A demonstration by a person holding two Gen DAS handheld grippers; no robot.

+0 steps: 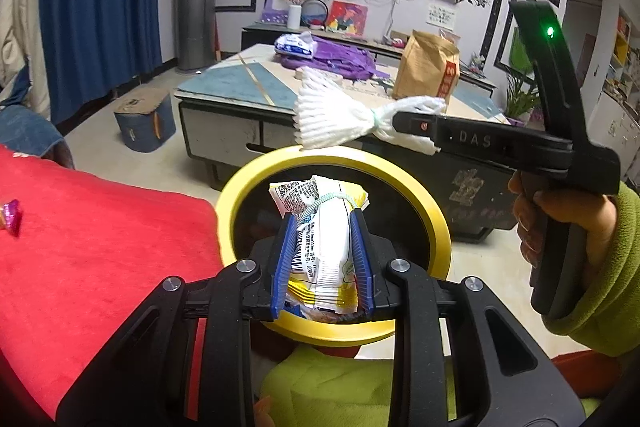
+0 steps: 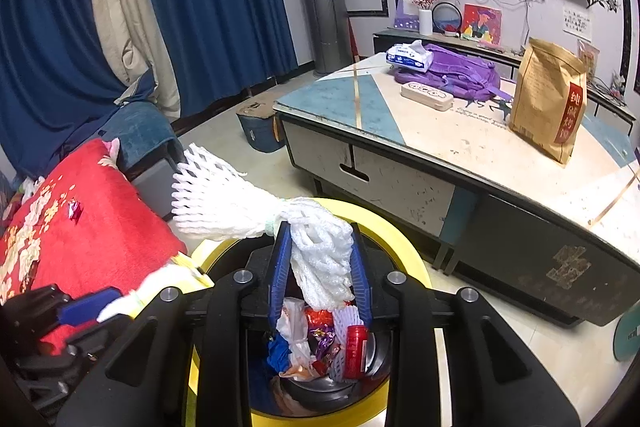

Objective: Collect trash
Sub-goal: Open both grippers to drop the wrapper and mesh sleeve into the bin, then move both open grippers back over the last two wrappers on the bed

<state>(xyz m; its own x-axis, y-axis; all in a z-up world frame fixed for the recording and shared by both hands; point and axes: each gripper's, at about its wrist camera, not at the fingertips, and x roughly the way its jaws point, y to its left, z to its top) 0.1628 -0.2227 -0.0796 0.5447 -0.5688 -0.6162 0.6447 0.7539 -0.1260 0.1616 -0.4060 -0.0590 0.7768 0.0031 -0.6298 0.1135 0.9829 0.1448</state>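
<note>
My left gripper [image 1: 323,227] is shut on a white and yellow snack wrapper [image 1: 324,247] tied with a band, held over the yellow-rimmed trash bin [image 1: 240,187]. My right gripper [image 2: 320,239] is shut on a white foam fruit net [image 2: 224,199], held over the same bin [image 2: 408,247]. In the left wrist view the right gripper [image 1: 400,123] holds the net [image 1: 332,115] above the bin's far rim. The bin holds several pieces of trash, among them a red can [image 2: 355,347] and candy wrappers [image 2: 320,335].
A red blanket [image 1: 92,247] lies to the left with a pink candy wrapper [image 1: 11,217] on it; it also shows in the right wrist view [image 2: 75,211]. A low table [image 2: 460,147] beyond carries a brown paper bag [image 2: 548,99], purple backpack [image 2: 460,71] and tissue pack [image 2: 408,57].
</note>
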